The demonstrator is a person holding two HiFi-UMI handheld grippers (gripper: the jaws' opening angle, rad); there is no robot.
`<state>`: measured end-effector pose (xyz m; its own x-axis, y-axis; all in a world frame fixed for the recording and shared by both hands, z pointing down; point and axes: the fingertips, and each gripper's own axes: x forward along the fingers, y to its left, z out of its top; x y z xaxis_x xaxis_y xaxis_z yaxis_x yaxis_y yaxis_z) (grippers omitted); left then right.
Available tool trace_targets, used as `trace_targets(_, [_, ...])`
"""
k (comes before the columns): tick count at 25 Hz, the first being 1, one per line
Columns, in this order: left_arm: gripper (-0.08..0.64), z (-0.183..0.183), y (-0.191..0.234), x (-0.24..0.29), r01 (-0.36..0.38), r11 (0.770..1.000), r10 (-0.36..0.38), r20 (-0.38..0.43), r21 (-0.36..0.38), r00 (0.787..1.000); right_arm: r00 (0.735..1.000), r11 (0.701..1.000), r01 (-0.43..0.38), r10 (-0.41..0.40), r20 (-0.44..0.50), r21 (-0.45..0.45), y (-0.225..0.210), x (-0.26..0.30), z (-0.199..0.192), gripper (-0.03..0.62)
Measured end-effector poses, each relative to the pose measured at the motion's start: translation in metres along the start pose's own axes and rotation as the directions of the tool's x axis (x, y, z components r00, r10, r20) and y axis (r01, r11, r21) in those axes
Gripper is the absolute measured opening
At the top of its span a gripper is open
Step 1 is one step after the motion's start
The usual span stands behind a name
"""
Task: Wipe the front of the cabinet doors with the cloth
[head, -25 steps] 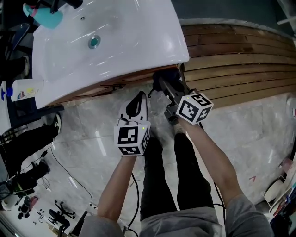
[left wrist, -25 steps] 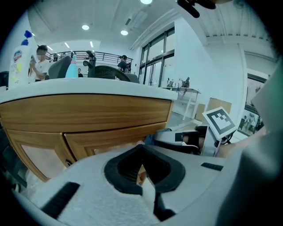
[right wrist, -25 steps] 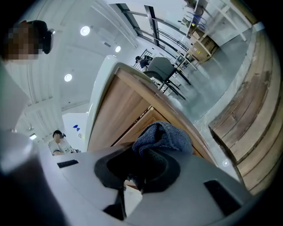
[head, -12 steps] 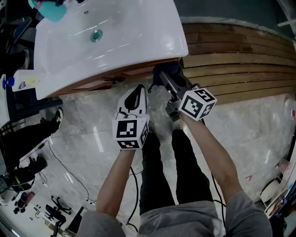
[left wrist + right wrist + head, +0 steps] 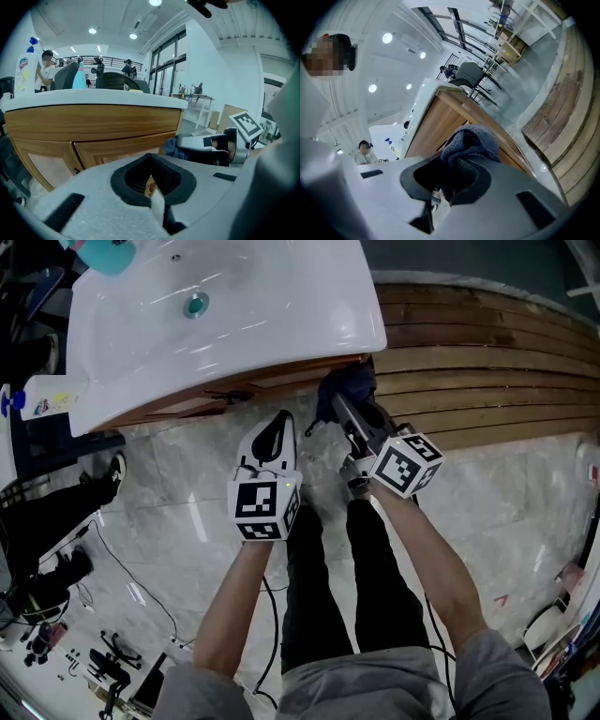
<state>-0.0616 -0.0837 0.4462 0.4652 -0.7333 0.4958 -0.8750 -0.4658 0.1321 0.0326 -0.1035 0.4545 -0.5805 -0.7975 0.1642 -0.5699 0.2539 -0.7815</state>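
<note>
The wooden cabinet doors (image 5: 101, 151) stand under a white basin (image 5: 281, 334). In the head view my right gripper (image 5: 339, 403) is shut on a dark blue-grey cloth (image 5: 349, 382), which is pressed against the cabinet front near its right end. The right gripper view shows the cloth (image 5: 472, 138) bunched between the jaws of the right gripper (image 5: 451, 174), with the wood of the cabinet (image 5: 433, 125) right behind it. My left gripper (image 5: 276, 426) is shut on nothing and hangs a little short of the doors, left of the right one. From the left gripper (image 5: 151, 160), the cloth (image 5: 173, 146) shows at the right.
A spray bottle (image 5: 45, 404) and a teal object (image 5: 101, 255) sit on the basin's left side. Wooden slat decking (image 5: 478, 362) runs to the right of the cabinet. Marble floor (image 5: 178, 521) lies below, with cables and gear (image 5: 103, 667) at lower left and another person's shoe (image 5: 114, 487).
My right gripper has slid the cloth a little to the right along the cabinet front. The left gripper has barely moved.
</note>
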Motion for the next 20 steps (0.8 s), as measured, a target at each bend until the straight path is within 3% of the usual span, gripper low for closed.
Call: trace_targets(20, [0.008,-0.038,0.002,0.009,-0.003,1.0,0.002,-0.038,-0.026,0.999,0.995,0.996,0.07,-0.066,-0.071,0.062,-0.043,-0.021,-0.056,0.04])
